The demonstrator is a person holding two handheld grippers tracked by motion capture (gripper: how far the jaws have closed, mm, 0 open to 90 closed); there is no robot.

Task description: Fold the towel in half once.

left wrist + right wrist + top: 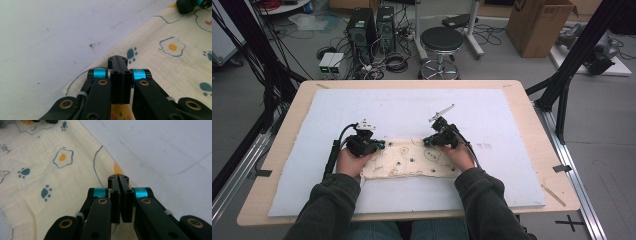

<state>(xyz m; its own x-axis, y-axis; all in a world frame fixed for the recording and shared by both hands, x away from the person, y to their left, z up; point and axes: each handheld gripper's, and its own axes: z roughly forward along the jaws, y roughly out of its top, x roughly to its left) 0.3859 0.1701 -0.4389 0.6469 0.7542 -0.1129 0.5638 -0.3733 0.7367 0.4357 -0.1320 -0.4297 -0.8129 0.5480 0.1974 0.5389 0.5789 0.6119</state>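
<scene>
Both claws are closed tight: the left gripper (119,65) pinches the cloth (412,157) at its far left edge, about nine o'clock; the right gripper (119,182) pinches the far right edge, about three; the cloth lies flat on the white mat (402,107); judged step: corners gripped for folding; next, lift evenly together.
</scene>
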